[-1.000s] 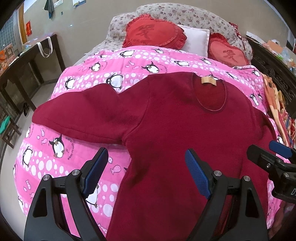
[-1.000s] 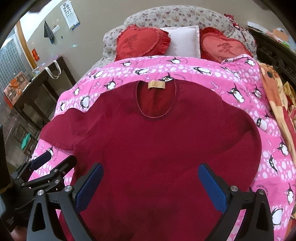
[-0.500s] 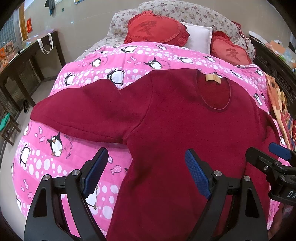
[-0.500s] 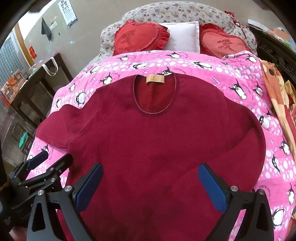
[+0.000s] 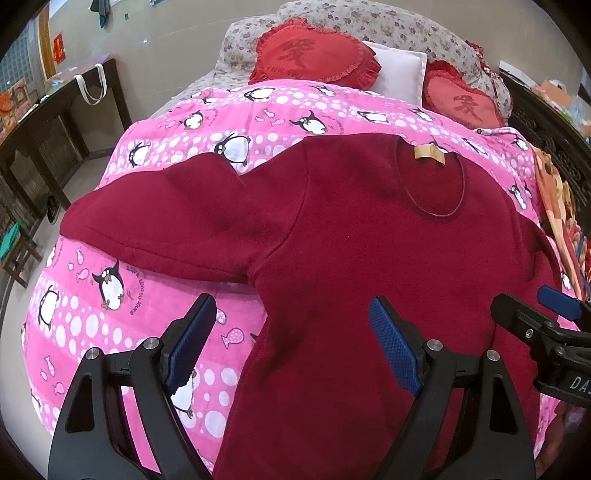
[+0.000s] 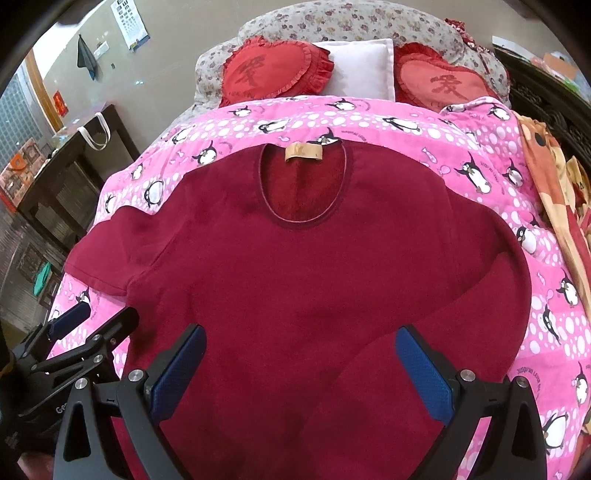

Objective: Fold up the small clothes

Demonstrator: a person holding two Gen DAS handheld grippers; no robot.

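**Red sweater spread on a penguin quilt, two open grippers above it**

A dark red long-sleeved sweater (image 6: 295,280) lies flat, front up, on a pink quilt (image 6: 461,147) printed with penguins and white dots. Its round neckline faces the head of the bed, with a tan label (image 6: 303,152) showing inside the collar. One sleeve (image 5: 166,221) stretches straight out to the left over the quilt; the other sleeve (image 6: 443,325) is folded back in across the lower right of the body.

The left gripper (image 5: 291,343) hangs over the sweater's left side edge, just below the armpit — one blue pad over the quilt, the other over red cloth. Its jaws are wide apart and hold nothing. The right gripper (image 6: 299,369) hangs over the lower middle of the sweater, jaws likewise spread wide and empty.

At the head of the bed sit two red heart-shaped cushions (image 6: 273,70) with a white pillow (image 6: 362,66) between them — all against a floral pillow (image 6: 332,26). A dark wooden table (image 5: 55,122) stands to the left.
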